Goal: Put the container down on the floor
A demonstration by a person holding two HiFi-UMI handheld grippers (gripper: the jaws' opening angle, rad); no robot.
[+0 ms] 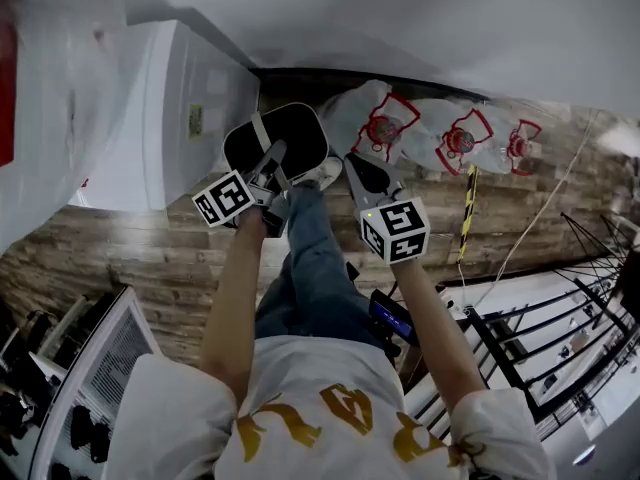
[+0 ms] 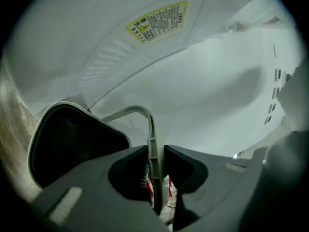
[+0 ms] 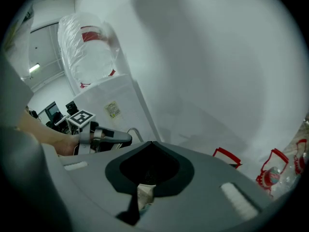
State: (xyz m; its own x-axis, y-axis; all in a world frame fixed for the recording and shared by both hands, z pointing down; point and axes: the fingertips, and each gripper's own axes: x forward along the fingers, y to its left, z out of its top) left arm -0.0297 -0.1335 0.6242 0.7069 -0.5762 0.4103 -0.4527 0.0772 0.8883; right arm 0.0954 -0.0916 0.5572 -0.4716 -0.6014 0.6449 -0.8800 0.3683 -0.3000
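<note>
A black container with a pale grey rim hangs above the wooden floor, in front of the person's leg. My left gripper is shut on its thin grey handle. In the left gripper view the handle runs upright between the jaws of the left gripper, and the container's dark mouth lies at the left. To the right of the container my right gripper is shut and holds nothing. In the right gripper view the right gripper has its tips together, with the left gripper off to the left.
A white cabinet with a yellow label stands just behind the container. Clear bags with red print lie along the wall at right. A striped tape, a cable and a black wire rack are at the right.
</note>
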